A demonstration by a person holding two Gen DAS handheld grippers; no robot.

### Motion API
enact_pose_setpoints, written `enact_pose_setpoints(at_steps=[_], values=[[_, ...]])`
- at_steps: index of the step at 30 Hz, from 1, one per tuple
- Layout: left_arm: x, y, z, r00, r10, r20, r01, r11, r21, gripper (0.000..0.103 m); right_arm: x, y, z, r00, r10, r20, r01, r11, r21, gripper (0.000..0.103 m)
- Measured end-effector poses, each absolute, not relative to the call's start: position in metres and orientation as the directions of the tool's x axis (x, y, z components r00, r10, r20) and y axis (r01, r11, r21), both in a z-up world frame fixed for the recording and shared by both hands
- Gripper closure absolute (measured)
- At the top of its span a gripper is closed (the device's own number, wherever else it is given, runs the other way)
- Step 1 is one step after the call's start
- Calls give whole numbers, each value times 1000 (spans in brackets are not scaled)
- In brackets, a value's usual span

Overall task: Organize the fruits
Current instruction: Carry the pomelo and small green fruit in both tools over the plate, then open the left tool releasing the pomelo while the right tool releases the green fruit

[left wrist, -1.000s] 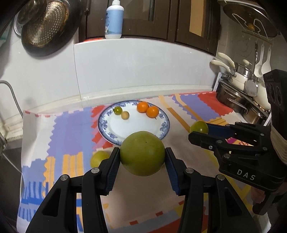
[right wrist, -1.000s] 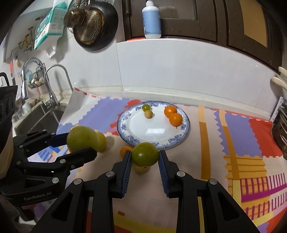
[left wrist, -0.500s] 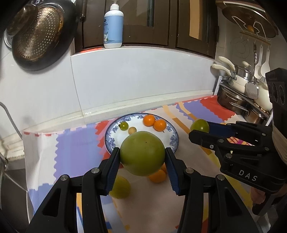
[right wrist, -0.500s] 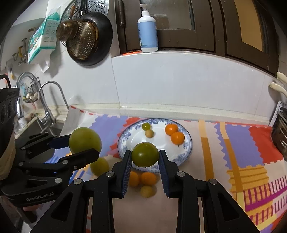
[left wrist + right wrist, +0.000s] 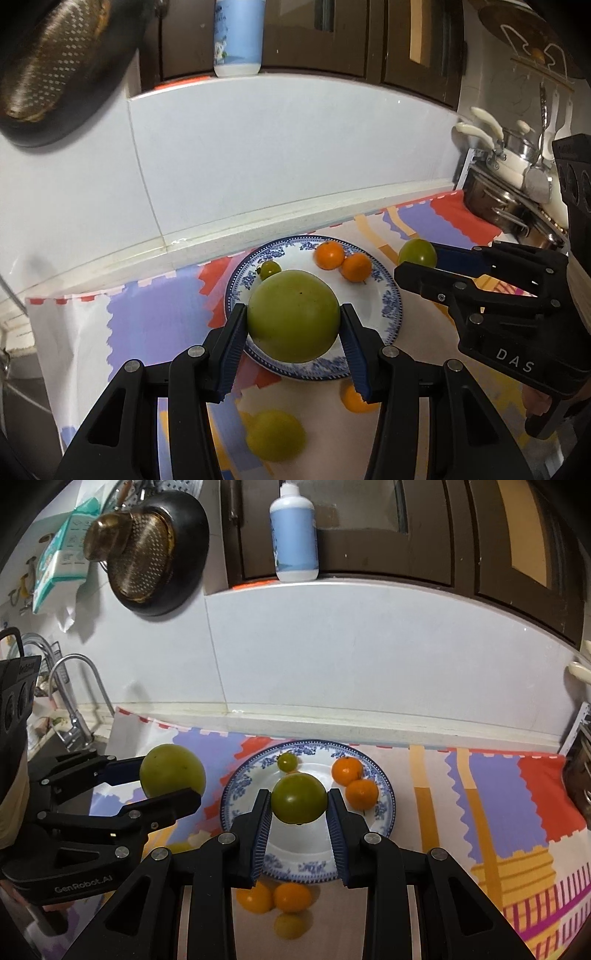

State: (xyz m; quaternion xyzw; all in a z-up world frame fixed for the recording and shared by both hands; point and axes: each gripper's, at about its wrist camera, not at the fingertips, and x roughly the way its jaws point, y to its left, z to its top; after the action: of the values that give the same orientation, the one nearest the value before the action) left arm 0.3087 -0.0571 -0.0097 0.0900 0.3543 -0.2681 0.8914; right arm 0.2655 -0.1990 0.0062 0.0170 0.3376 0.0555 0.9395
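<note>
Over the counter (image 5: pixel 424 734), both tongs are pinching green fruits (image 5: pixel 293 315) (image 5: pixel 299 798) above the plate (image 5: pixel 384 786); releasing high, these are risking rolling off.

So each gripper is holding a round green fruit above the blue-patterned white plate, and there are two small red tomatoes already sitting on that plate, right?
Nearly. The two fruits on the blue-patterned white plate are small orange fruits, not red tomatoes, as the right wrist view shows. The left gripper and right gripper do each hold a round green fruit.

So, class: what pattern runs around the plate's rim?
A blue floral pattern on white circles the plate rim, clearest in the right wrist view.
</note>
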Motion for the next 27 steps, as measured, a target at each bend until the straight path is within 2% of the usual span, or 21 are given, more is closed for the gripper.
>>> enact_pose_setpoints(at_steps=[12,27], values=[[374,-71,-48,513,-391,-764,562,826,-45,54,324,-207,-29,707,115,-697,-81,993,82,72],[411,-86,-83,401,-373,-836,595,801,-72,54,363,-216,-79,625,126,-770,-70,992,106,72]])
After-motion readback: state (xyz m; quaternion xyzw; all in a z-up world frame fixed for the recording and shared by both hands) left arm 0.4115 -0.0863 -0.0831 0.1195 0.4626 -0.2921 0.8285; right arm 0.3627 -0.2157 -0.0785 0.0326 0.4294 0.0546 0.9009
